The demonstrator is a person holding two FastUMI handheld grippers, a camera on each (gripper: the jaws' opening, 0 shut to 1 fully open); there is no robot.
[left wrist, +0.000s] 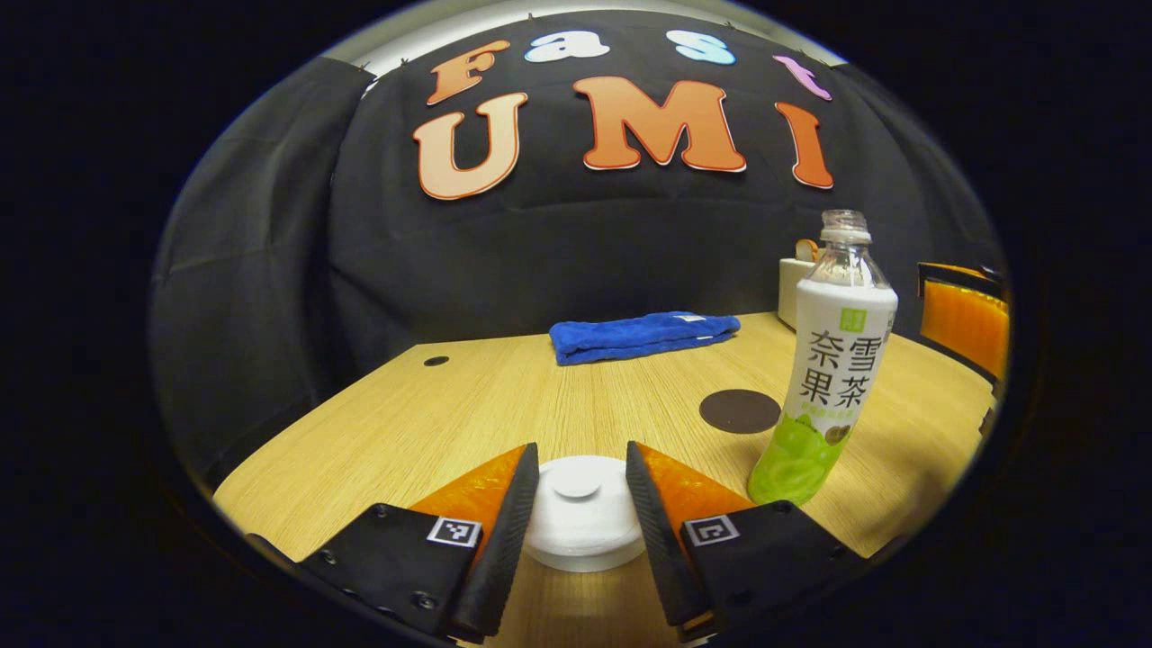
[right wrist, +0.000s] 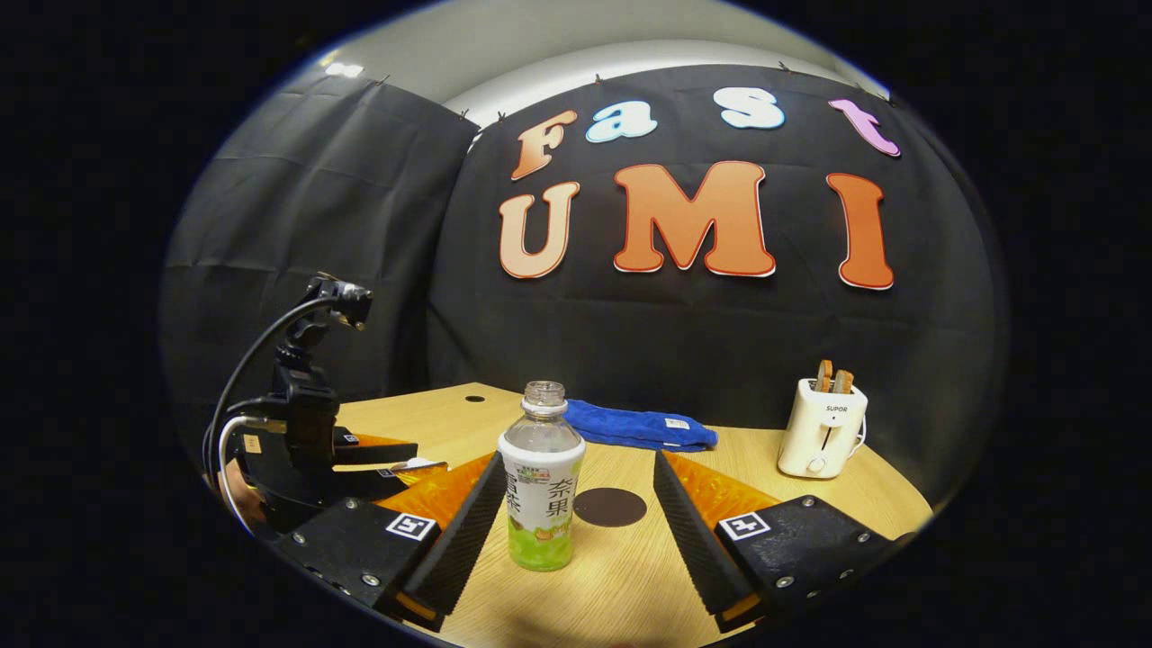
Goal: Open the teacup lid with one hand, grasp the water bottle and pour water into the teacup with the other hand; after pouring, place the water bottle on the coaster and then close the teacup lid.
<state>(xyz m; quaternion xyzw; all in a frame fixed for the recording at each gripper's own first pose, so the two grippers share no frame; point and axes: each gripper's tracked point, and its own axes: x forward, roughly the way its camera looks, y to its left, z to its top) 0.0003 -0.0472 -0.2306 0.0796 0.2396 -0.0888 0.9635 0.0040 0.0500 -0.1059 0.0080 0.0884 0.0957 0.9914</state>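
Note:
The white teacup lid [left wrist: 583, 517] with its small knob lies low between the fingers of my left gripper [left wrist: 581, 450], which is open and straddles it; I cannot tell if the pads touch its rim. An uncapped bottle [left wrist: 832, 360] with a white and green label stands to the right of it, near a dark round coaster [left wrist: 740, 411]. My right gripper [right wrist: 578, 459] is open, with the bottle [right wrist: 540, 486] standing between its fingers, closer to the left one and untouched. The coaster [right wrist: 610, 507] lies just behind the bottle. The left gripper [right wrist: 396, 461] appears at the left, over something white.
A folded blue towel [left wrist: 643, 335] lies at the back of the wooden table [left wrist: 504, 396]. A white toaster [right wrist: 821, 432] holding bread slices stands at the back right. An orange chair back [left wrist: 963, 324] rises past the table's right edge.

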